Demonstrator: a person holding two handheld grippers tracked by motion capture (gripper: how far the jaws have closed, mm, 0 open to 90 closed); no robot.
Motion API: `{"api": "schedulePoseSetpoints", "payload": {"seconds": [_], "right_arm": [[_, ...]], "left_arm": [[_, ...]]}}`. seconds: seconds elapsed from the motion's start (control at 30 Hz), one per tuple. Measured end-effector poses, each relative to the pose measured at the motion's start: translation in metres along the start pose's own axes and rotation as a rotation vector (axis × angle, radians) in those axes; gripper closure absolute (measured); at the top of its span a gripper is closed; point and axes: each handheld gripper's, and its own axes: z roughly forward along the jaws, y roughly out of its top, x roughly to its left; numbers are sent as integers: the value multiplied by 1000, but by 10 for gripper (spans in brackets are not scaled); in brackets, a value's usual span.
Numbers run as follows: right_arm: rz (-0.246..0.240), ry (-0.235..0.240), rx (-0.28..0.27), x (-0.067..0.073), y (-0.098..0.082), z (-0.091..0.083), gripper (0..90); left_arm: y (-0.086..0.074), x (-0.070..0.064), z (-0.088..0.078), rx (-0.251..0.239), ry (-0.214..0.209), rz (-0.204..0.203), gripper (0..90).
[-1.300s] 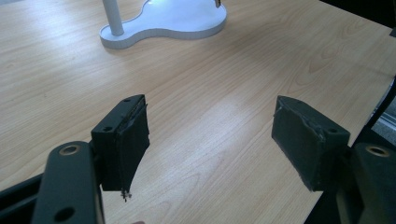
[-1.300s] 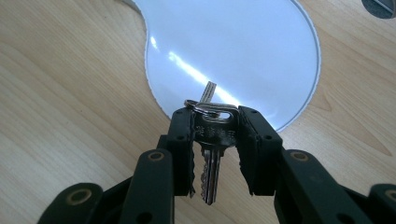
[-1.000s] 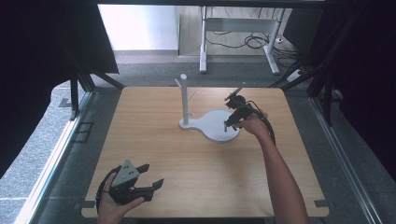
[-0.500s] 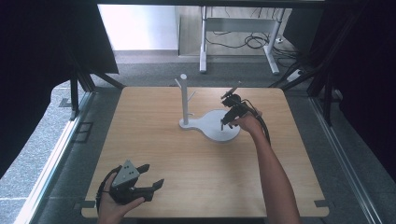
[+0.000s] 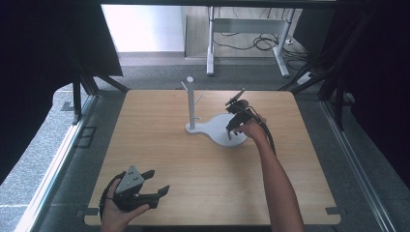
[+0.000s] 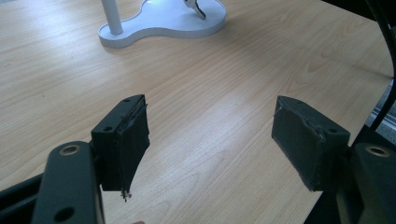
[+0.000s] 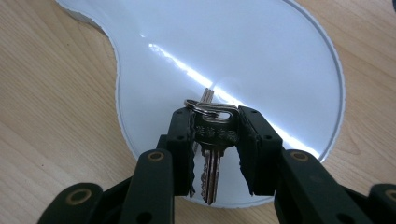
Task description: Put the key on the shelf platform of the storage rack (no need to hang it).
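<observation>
Right gripper (image 7: 214,135) shifted left; silver key (image 7: 212,156), perhaps two.

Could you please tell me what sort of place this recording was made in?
Probably a lab or office data-collection station: a wooden table fenced by black curtains, with desk legs and loose cables on the floor behind.

From my feed I see a light wooden table (image 5: 193,183) on grey floor (image 5: 159,72), dark curtains (image 5: 43,48) at both sides, a white-legged desk (image 5: 246,29) with cables (image 5: 263,43) beyond.
</observation>
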Motion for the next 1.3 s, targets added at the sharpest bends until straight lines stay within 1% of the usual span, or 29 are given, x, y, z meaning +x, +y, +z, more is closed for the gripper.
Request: {"api": "schedulePoseSetpoints", "payload": {"seconds": [0.2, 0.43, 0.47, 0.57, 0.83, 0.87, 1.03, 1.13, 1.17, 1.2, 1.23, 1.27, 1.3], "right_arm": [[8, -2, 5, -1, -2, 7, 679], [6, -8, 13, -1, -1, 12, 678], [12, -7, 9, -1, -1, 14, 678], [11, -4, 11, -1, -1, 15, 678], [4, -5, 32, 1, -4, 27, 677], [7, -12, 39, 1, -6, 31, 676], [16, -10, 38, 0, -7, 32, 669], [7, -19, 47, 1, -7, 32, 662], [0, -23, 44, 2, -8, 32, 635], [0, -23, 44, 2, -8, 32, 635], [1, -24, 41, 3, -8, 31, 599], [1, -24, 41, 3, -8, 31, 599], [2, -28, 38, 3, -8, 29, 575]], "left_arm": [[0, 0, 1, 2, -1, 0, 277], [0, 0, 1, 4, -2, -1, 276], [0, 0, 1, 3, -2, -1, 276], [-1, 0, 1, 3, -2, -1, 277], [-1, 1, 1, 3, -2, -1, 277], [-1, 1, 1, 4, -1, -2, 277], [-1, 1, 1, 4, -2, -1, 276], [-1, 0, 1, 4, -3, 0, 276], [0, 0, 1, 3, -4, 0, 276], [0, 1, 1, 3, -4, 0, 276], [0, 1, 1, 4, -3, -4, 276], [0, 1, 1, 4, -3, -4, 276], [-1, 2, 0, 1, -4, -9, 276]]}}
